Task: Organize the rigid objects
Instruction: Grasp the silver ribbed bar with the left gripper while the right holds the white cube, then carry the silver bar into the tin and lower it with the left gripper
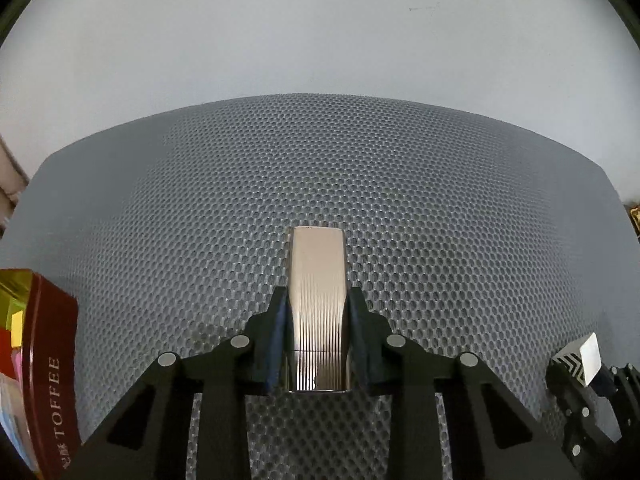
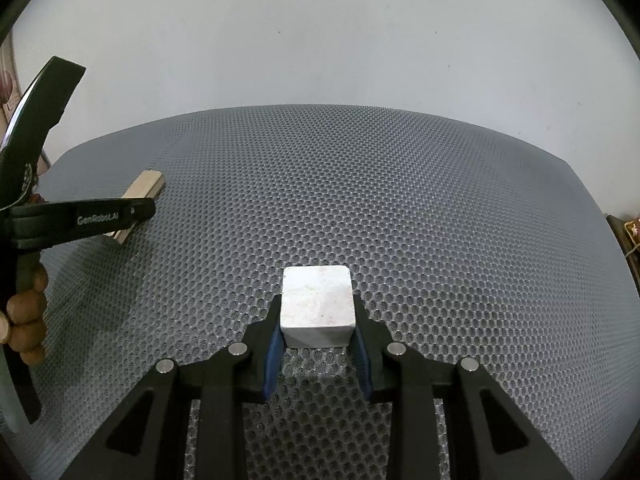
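**Two grippers, two things held**

My left gripper (image 1: pixel 318 320) is shut tight on a shiny metal bar (image 1: pixel 317 280). The bar is long and flat, with thin lines running down its near half and a smooth far end. Its blue-padded fingers (image 1: pixel 280 332) press on both sides of the bar, and the far end sticks out past the tips, over the gray mat (image 1: pixel 360 180) with all the little holes. In my left camera, far to the left, I see a dark red tin (image 1: pixel 48 360) that says TOFFEE on its side — it stands at the left edge of the mat. Some bright colored things sit just beside it at the edge of the view, but I cannot tell what they are.

From my right camera, the left gripper shows at the far left with my left hand (image 2: pixel 24 320) around its handle, and the bar pokes out past its black finger.

My right gripper (image 2: pixel 318 320) is in the middle of the right view. It is closed on a white cube (image 2: pixel 318 300) — a blocky stone-like thing with soft corners. The blue pads touch its left and right sides. The cube is above the mat near the front, well apart from the bar. Behind the mat is a plain white wall (image 2: pixel 320 40).
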`<state>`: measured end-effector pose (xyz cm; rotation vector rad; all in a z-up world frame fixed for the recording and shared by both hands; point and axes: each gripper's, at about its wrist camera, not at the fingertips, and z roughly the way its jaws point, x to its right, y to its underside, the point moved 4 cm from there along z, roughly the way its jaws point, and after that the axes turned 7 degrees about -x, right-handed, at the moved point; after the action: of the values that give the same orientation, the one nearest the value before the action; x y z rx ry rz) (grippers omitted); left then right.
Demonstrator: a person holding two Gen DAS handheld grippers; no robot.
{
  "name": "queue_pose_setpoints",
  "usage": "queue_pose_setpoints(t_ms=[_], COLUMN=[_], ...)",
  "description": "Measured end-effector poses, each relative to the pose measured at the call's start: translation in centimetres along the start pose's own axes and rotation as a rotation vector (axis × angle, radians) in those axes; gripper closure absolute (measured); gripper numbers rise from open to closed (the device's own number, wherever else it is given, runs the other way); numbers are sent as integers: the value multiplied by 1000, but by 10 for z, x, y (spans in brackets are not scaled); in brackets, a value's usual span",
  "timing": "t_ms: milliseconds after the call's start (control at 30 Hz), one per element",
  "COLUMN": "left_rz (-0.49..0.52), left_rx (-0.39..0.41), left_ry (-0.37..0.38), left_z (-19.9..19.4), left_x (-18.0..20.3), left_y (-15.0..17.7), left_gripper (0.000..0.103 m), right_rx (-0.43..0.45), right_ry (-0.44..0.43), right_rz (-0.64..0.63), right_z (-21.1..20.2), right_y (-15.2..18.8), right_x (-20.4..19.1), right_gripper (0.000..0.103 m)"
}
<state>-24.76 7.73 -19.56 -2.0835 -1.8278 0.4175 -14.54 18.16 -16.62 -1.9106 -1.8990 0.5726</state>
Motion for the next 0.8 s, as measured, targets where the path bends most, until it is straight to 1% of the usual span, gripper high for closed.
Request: queue_pose_setpoints(t_ms=[133, 233, 400, 500, 533, 567, 633, 800], left_rz=[9, 29, 46, 59, 69, 75, 88, 84], left_rx=[0, 6, 16, 26, 32, 37, 42, 40], left_ry=[-17, -32, -45, -57, -64, -73, -84, -90], left_z=[-5, -11, -26, -34, -39, -43, -49, -63], left_x=[8, 17, 21, 21, 18, 7, 10, 6], left_y=[-3, 5, 18, 24, 26, 26, 28, 38], left_gripper=[77, 77, 77, 77, 77, 77, 77, 77], right_rx=[-1, -1, -2, -2, -2, -2, -2, -3], right_ry=[4, 6, 14, 16, 17, 18, 22, 28], right_rz=[-3, -4, -9, -11, -11, -12, -15, -19], right_z=[6, 7, 9, 6, 6, 6, 6, 5], right_y=[-7, -8, -9, -8, -8, -8, -8, -6], right_x=[-7, -7, -7, -10, -10, -10, -10, -11], right_gripper=[72, 72, 72, 72, 72, 72, 72, 72])
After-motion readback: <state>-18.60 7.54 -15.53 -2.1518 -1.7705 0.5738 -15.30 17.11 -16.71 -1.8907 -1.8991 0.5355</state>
